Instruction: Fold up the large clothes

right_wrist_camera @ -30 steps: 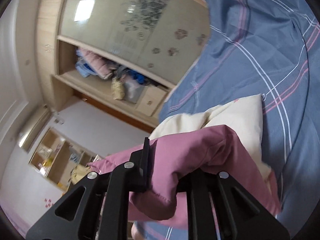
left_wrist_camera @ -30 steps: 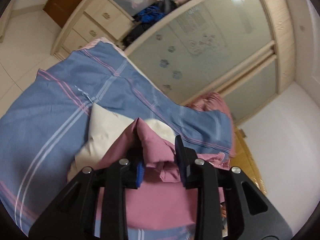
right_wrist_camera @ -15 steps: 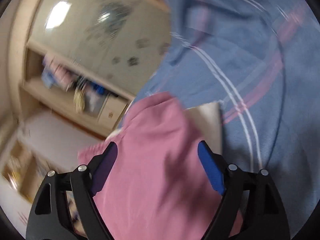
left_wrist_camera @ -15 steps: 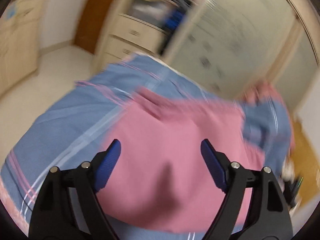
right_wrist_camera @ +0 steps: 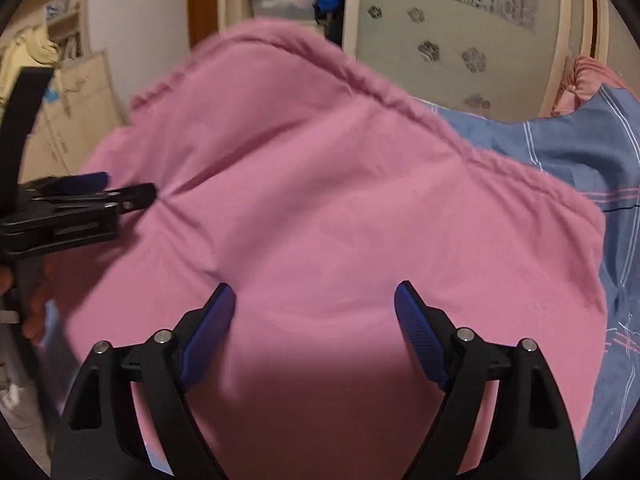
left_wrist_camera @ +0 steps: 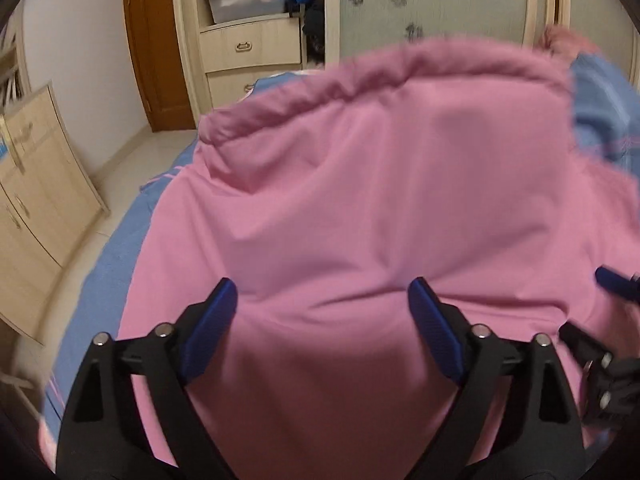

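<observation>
- Here, in the left wrist view, the left gripper (left_wrist_camera: 322,300) stands with its jaws wide apart, having just been opening; nothing is pinched between its blue pads (left_wrist_camera: 212,322).
- The pink garment (left_wrist_camera: 380,200) lies spread on the blue striped bedsheet (left_wrist_camera: 116,256), filling the middle of the view, its gathered hem at the far edge.
- At the near right the other tool's blue tip just shows.
- Far behind stands a wardrobe (left_wrist_camera: 256,48) with drawers.
- In the right wrist view, the right gripper (right_wrist_camera: 314,304) is likewise spread, with its jaws free of the pink garment (right_wrist_camera: 340,208) below them.
- The bedsheet (right_wrist_camera: 580,152) shows on the right.
- The left gripper (right_wrist_camera: 96,192) comes in at the left edge, side-on, just at the cloth's creased edge; whether it touches cannot be told.
</observation>
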Demonstrator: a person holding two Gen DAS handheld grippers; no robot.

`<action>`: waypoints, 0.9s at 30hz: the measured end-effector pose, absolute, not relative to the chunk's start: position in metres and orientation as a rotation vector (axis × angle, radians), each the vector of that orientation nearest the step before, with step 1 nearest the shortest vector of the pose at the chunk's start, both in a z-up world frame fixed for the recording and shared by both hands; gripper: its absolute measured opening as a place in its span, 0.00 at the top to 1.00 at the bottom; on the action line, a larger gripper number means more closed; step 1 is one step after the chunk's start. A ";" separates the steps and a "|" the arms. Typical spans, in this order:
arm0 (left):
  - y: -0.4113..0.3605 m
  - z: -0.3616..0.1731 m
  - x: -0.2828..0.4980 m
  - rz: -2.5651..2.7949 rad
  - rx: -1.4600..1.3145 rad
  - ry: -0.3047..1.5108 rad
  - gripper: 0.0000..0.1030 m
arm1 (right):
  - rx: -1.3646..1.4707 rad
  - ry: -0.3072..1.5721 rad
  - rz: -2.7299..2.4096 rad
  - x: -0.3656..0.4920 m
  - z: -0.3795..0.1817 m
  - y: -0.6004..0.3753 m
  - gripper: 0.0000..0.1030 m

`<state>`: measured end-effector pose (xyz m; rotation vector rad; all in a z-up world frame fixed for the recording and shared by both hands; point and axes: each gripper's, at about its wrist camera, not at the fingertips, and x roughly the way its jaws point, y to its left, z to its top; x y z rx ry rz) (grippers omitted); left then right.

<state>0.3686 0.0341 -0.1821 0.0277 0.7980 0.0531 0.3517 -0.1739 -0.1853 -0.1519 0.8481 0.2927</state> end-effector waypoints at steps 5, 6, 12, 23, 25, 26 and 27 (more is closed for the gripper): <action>0.033 -0.190 0.368 0.062 0.039 0.814 0.09 | -0.181 0.888 0.272 0.356 -0.207 -0.176 0.17; 0.036 -0.188 0.366 0.055 0.019 0.809 0.09 | -0.176 0.895 0.277 0.356 -0.203 -0.177 0.17; 0.072 -0.163 0.336 0.057 -0.184 0.733 0.10 | 0.037 0.757 0.382 0.349 -0.136 -0.182 0.21; 0.097 -0.163 0.330 0.132 -0.266 0.711 0.10 | -0.152 0.805 0.275 0.466 -0.167 -0.097 0.19; 0.099 -0.164 0.332 0.140 -0.282 0.736 0.10 | -0.151 0.824 0.251 0.480 -0.175 -0.099 0.15; 0.102 -0.165 0.332 0.140 -0.296 0.746 0.10 | -0.152 0.839 0.249 0.481 -0.175 -0.099 0.13; 0.107 -0.167 0.332 0.141 -0.320 0.760 0.10 | -0.160 0.849 0.246 0.479 -0.174 -0.096 0.13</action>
